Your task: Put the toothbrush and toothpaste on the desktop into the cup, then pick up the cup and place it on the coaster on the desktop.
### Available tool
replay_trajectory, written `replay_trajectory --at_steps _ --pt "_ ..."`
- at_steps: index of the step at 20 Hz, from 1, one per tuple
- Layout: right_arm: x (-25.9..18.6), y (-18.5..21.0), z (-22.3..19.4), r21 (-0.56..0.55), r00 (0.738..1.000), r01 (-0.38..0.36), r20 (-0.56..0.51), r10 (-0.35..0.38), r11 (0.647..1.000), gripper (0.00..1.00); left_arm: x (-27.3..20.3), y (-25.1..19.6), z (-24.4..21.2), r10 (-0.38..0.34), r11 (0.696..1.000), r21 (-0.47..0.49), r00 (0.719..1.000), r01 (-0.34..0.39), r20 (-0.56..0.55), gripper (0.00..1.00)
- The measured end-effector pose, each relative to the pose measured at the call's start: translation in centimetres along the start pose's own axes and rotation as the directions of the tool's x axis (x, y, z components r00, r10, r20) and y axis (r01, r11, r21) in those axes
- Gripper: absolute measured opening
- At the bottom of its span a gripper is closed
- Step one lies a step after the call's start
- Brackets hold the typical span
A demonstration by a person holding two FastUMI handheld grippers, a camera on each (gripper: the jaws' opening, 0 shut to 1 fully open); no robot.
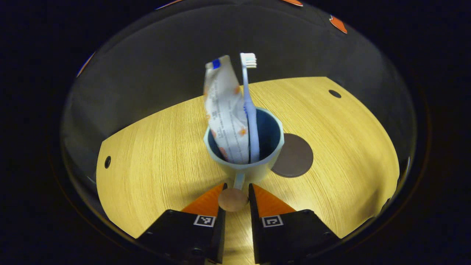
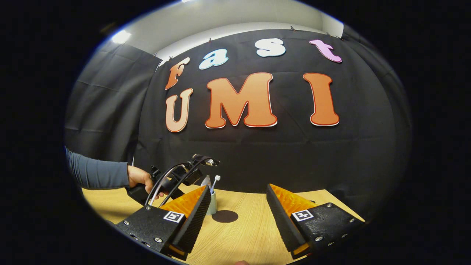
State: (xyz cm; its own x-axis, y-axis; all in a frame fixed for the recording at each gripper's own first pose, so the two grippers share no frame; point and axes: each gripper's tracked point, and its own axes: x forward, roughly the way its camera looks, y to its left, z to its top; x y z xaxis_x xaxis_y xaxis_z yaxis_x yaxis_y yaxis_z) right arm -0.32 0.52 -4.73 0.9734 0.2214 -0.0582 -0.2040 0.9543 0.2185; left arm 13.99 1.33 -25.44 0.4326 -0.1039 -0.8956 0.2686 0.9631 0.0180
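Left gripper (image 1: pixel 233 193) at bottom centre of left gripper view, jaws narrow, clamped on round wooden knob (image 1: pixel 233 199) at end of cup handle. Cup (image 1: pixel 245 162) just above fingers, mid-frame, upright; can't tell if resting on desk (image 1: pixel 154 154) or lifted. Toothpaste (image 1: pixel 224 110) and toothbrush (image 1: pixel 249 106) both standing inside cup, side by side, touching; toothpaste left, brush right with bristle head up top centre. Coaster (image 1: pixel 296 156) flat on desk just right of cup, partly hidden behind cup wall; cup not on it.

Right gripper (image 2: pixel 239 206) at bottom of right gripper view, jaws wide, holding nothing, above desk. Same cup small at lower left-centre, partly behind own left finger, brush head poking up. Coaster just right of cup, lower centre. Hand (image 2: pixel 140 178) with dark sleeve (image 2: pixel 97 173) at left edge, holding other gripper by cup.
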Motion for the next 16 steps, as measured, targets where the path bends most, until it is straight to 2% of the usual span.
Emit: replay_trajectory --at_steps 4,7,8,10,12,13,16 --pt "-0.2 -0.8 0.0 0.007 1.000 0.012 0.001 -0.012 1.000 0.91 0.1 0.5 0.0 0.021 0.996 0.091 0.998 -0.016 -0.053 0.36" --pt "-0.2 -1.2 0.1 0.018 1.000 0.020 0.003 -0.020 1.000 0.92 -0.5 1.0 0.2 0.031 0.992 0.123 0.997 -0.022 -0.071 0.37" --pt "-0.1 -1.2 0.1 0.021 1.000 0.021 0.003 -0.021 1.000 0.92 -0.4 0.9 0.5 0.024 0.993 0.116 0.998 -0.017 -0.059 0.43" --pt "-0.2 -1.4 -0.1 0.026 1.000 0.022 0.003 -0.022 0.999 0.92 -0.5 0.3 0.6 0.004 0.994 0.111 0.998 0.003 -0.062 0.23" --pt "-0.2 -1.3 -0.1 0.028 1.000 0.020 0.001 -0.020 0.999 0.92 -0.2 0.3 1.3 -0.009 0.995 0.094 0.999 0.012 -0.032 0.27" --pt "-0.2 -1.1 -0.1 0.027 1.000 0.016 0.001 -0.016 1.000 0.92 -0.4 0.6 1.2 -0.013 0.996 0.090 0.999 0.017 -0.039 0.20" --pt "0.0 -0.8 -0.2 0.019 1.000 0.013 -0.002 -0.013 1.000 0.91 -0.9 0.7 1.6 -0.035 0.999 0.031 0.999 0.034 0.023 0.17"
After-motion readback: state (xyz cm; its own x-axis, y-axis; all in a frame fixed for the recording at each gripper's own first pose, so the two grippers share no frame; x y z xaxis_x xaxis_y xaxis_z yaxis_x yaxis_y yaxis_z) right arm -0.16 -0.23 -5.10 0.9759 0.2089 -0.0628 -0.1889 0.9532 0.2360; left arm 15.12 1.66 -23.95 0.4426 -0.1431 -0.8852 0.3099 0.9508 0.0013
